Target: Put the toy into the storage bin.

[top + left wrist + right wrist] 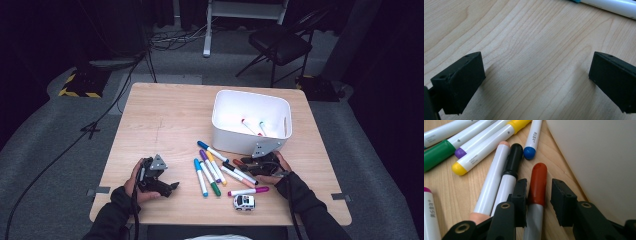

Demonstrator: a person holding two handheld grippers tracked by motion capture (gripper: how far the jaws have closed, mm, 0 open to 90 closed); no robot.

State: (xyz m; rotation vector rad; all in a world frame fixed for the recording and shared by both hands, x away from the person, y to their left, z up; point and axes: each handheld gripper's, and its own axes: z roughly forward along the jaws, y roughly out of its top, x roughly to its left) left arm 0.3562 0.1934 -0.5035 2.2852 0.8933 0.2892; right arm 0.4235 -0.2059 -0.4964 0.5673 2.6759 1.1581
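Note:
A red-capped marker lies on the wooden table just in front of the white bin. My right gripper straddles its cap; one pad sits against the cap and a thin gap shows at the other, so the jaws stand open. In the high view this right gripper lies low beside the bin's near wall. My left gripper rests near the table's front left. Its jaws, in the left gripper view, are wide open over bare wood.
Several markers lie fanned out mid-table, among them a black one, a peach one, a yellow one and a green one. A pink marker and toy car sit near the front edge. Two markers lie in the bin.

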